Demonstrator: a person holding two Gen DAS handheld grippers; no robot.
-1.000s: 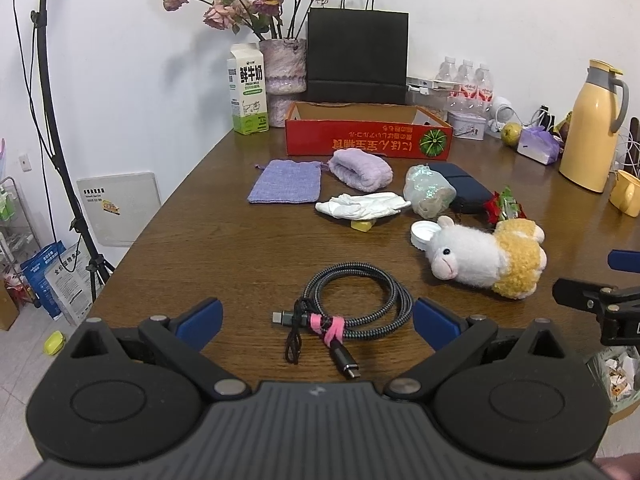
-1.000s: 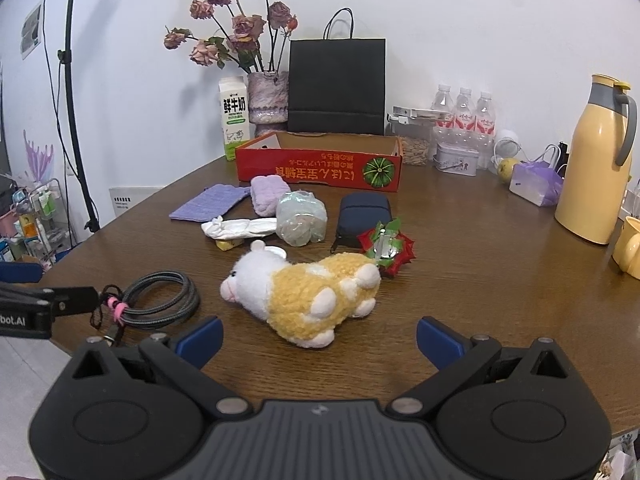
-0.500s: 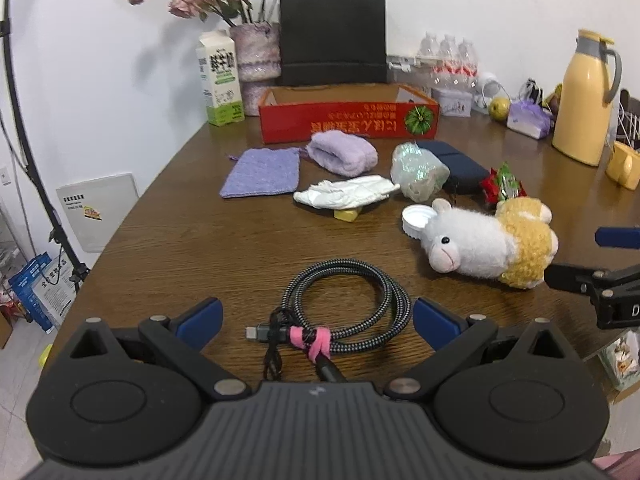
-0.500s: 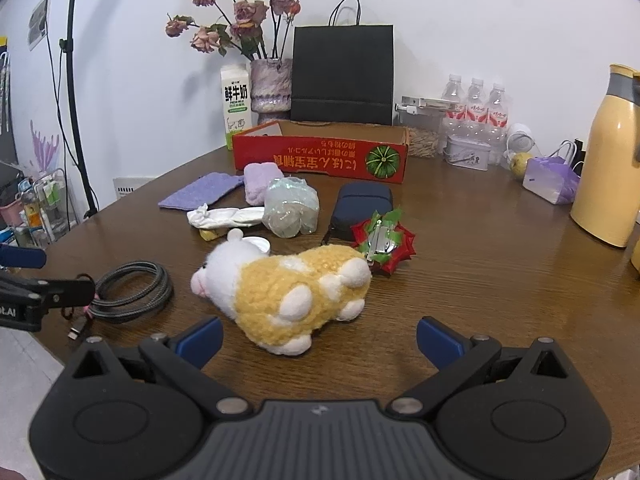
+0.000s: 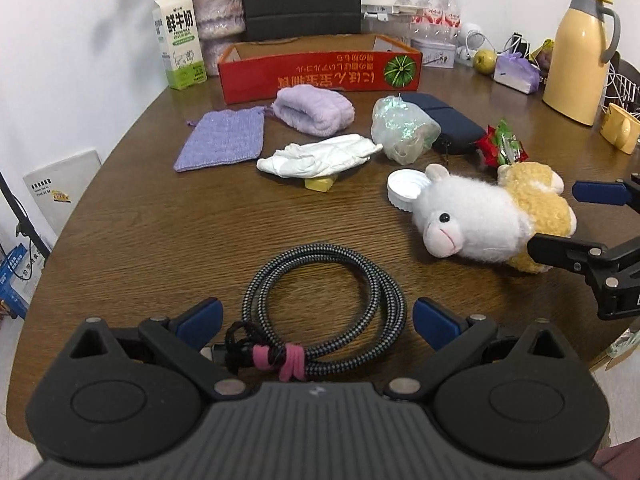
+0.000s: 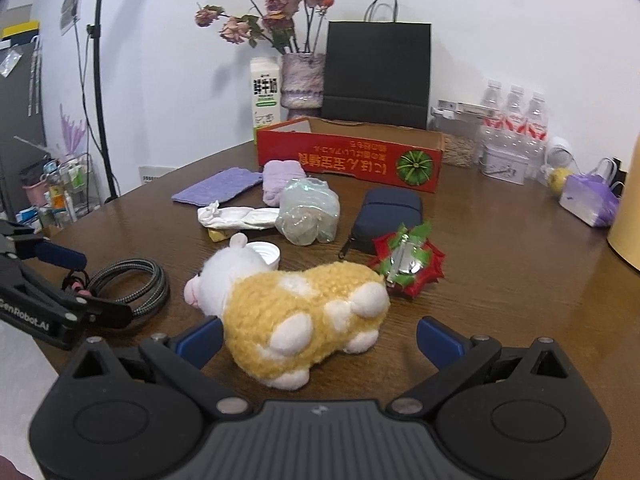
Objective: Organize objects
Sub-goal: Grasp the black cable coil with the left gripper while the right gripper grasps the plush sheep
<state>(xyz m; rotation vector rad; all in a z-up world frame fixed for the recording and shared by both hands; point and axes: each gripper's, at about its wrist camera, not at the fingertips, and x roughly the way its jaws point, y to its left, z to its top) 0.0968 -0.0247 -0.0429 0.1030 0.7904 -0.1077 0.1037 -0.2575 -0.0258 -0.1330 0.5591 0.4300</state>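
Braided coiled cable (image 5: 326, 312) between my wide-apart left gripper (image 5: 318, 320), fluffy plush sheep (image 6: 296, 316) between my spread right gripper (image 6: 320, 338), wood-grain table (image 5: 160, 240).

A white glove (image 5: 320, 156) hides most of a yellow block (image 5: 319, 183).

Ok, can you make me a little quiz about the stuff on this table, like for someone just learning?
1. True or false: the left hand-held gripper is shut on the coiled cable.
2. What lies closest to the plush toy's head: A) milk carton B) white cap C) yellow jug?
3. What colour is the box at the back of the table?

Key: 1 false, its fingers stand open either side of the cable. 2 B, the white cap. 3 red.
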